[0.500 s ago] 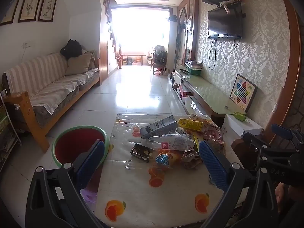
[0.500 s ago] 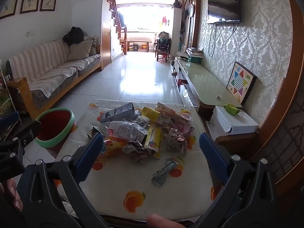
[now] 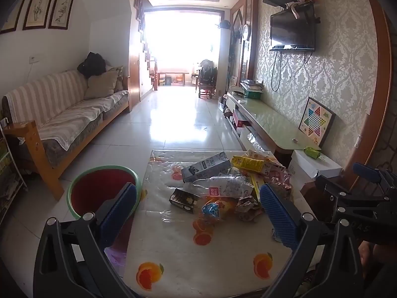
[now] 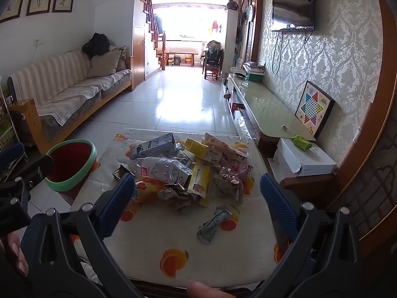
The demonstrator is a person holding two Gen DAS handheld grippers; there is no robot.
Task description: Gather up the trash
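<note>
A heap of trash point(image 3: 223, 183) point(image 4: 183, 168) lies on the table's fruit-print cloth point(image 3: 198, 268) point(image 4: 173, 243): a clear plastic bottle point(image 4: 158, 167), a grey carton point(image 3: 206, 167), a yellow carton point(image 4: 202, 150), foil wrappers and a small dark box point(image 3: 184, 200). One crumpled silver wrapper point(image 4: 213, 224) lies apart, nearer me. A red basin with a green rim point(image 3: 99, 188) point(image 4: 72, 164) stands on the floor left of the table. My left gripper point(image 3: 198, 208) hovers open short of the heap, nothing between its blue pads. My right gripper point(image 4: 198, 193) is open too, above the near side of the heap.
A sofa point(image 3: 62, 119) lines the left wall. A long low glass-topped cabinet point(image 3: 268, 124) runs along the right wall, with a white box point(image 4: 302, 159) and a green packet on it beside the table. Tiled floor stretches ahead. A fingertip point(image 4: 201, 290) shows at the bottom edge.
Both grippers have edged slightly forward toward the heap; nothing on the table has moved and both stay open.
</note>
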